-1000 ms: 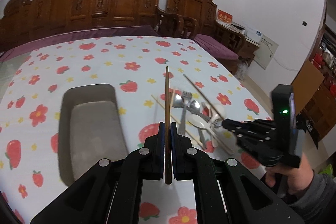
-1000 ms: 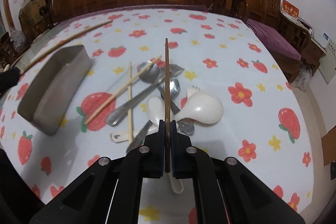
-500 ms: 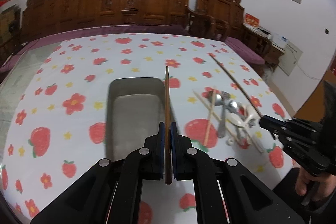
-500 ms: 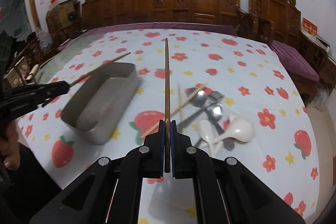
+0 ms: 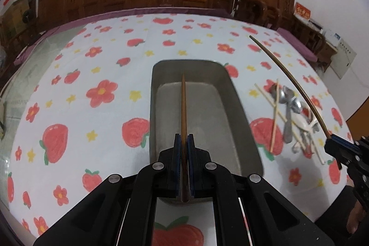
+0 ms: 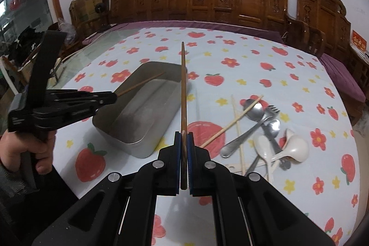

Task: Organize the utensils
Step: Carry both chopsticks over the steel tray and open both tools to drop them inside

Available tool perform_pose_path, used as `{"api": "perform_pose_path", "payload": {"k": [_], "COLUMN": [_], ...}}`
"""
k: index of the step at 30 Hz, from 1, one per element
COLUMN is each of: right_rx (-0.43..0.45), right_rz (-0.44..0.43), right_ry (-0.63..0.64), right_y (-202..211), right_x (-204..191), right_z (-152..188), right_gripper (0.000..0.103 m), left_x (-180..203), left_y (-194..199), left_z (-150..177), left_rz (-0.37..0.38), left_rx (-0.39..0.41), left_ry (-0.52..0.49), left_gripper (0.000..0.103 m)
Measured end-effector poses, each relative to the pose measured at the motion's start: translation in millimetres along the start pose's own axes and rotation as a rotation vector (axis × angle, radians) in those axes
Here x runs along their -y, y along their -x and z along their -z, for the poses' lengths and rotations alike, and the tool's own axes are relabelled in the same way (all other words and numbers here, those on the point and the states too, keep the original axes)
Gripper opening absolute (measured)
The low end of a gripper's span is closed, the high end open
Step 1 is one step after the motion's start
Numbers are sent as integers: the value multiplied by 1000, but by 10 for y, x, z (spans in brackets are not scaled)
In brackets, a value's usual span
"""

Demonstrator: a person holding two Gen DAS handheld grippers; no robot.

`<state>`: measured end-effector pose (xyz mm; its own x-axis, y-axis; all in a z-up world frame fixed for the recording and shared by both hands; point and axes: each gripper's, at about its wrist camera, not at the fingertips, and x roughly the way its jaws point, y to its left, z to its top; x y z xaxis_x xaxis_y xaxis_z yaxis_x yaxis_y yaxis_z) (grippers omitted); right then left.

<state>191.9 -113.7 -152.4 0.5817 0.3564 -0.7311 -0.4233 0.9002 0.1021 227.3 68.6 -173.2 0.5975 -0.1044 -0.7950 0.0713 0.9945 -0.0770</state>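
Observation:
My left gripper (image 5: 183,144) is shut on a dark brown chopstick (image 5: 183,107) that points out over the inside of the grey metal tray (image 5: 233,93). My right gripper (image 6: 183,142) is shut on a second dark brown chopstick (image 6: 183,89), held above the cloth just right of the tray (image 6: 147,130). The left gripper also shows in the right wrist view (image 6: 110,97), its chopstick (image 6: 143,83) over the tray. The right gripper shows in the left wrist view (image 5: 332,141) with its chopstick (image 5: 288,77). The tray looks empty.
A pile of metal spoons (image 6: 253,110), a fork (image 6: 272,111), white ceramic spoons (image 6: 297,149) and pale bamboo chopsticks (image 6: 230,125) lies on the strawberry tablecloth (image 6: 230,61) right of the tray. Carved wooden chairs (image 6: 230,1) line the far edge.
Both grippers have swung left from the utensil pile toward the tray, each holding its chopstick. The left chopstick is now over the tray; the right one is beside it.

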Motion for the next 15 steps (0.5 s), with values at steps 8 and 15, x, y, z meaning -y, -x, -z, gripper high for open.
{"api": "perform_pose_path", "payload": {"k": [8,15], "right_rx": [-31,-48], "right_rz": [-16,-30], "right_ry": [28,38], "right_y": [-101,-160], "right_x": [-111,-200], "right_z": [19,-7], "right_gripper": [6,6], "left_x": [32,-2], "left_y": [-164,-122], "left_z": [-11,-36], "left_rz": [-8,13], "left_rx": [-29,-27], "left_ry": [-12,1], "left_gripper": [5,17]}}
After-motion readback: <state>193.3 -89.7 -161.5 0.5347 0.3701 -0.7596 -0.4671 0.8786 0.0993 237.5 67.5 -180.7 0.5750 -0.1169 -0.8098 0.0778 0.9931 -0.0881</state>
